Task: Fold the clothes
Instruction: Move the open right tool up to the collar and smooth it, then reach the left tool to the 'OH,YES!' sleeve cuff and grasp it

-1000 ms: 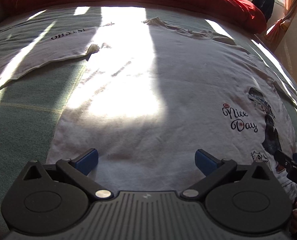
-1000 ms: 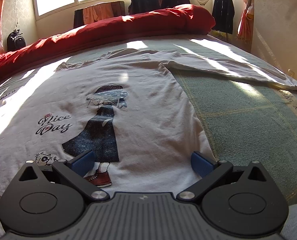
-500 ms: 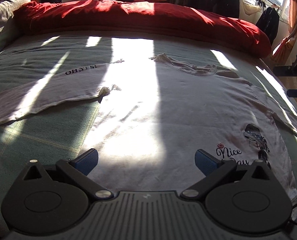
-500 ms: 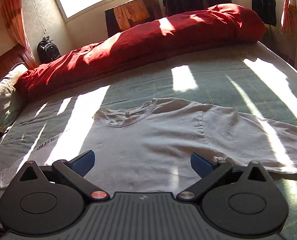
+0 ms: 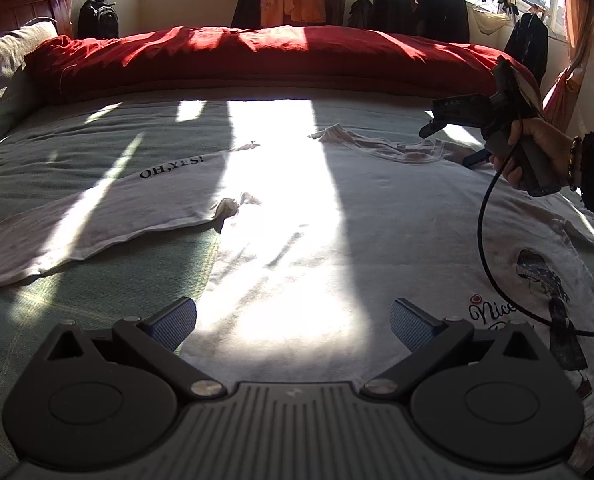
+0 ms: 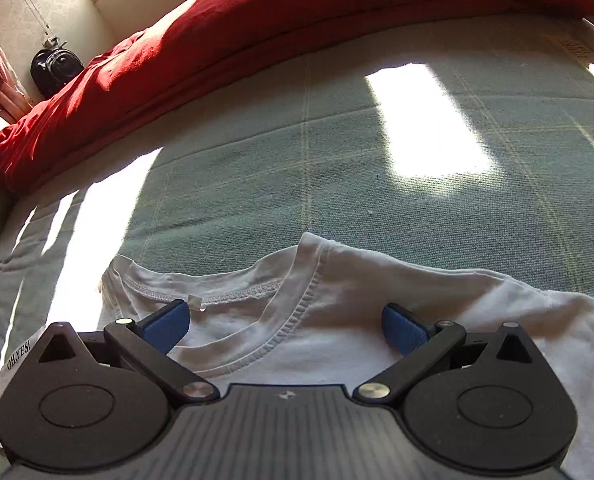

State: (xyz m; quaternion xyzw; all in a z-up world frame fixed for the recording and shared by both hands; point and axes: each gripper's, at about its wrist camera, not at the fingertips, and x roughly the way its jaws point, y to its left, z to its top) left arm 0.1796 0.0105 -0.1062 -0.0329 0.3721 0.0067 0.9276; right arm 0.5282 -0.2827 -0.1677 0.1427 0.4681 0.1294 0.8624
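1. Sunlight fell in bands across a green bedspread [image 5: 97, 148], with a rolled red duvet [image 5: 257, 60] along its far edge and dark clothes [image 5: 417, 4] hanging by the window. In the left wrist view, a white T-shirt [image 5: 337, 208] lay spread flat on the bedspread, its printed figure and "Nice" lettering toward the right and a sleeve marked "OH,YES!" stretched out to the left. The left gripper [image 5: 293, 314] hung over the shirt's lower part with its blue pads wide apart and nothing between them. At the far right, a hand [image 5: 537, 148] held the right gripper [image 5: 453, 128] near the shirt's neckline, a black cable [image 5: 483, 232] trailing from it.

2. Seen from the right wrist, the right gripper [image 6: 285, 322] sat low over the T-shirt's collar [image 6: 297, 292], jaws released and spread to either side of the neckline. Beyond lay the bedspread [image 6: 337, 152] and the red duvet [image 6: 257, 20], with a black backpack [image 6: 55, 70] in the corner.
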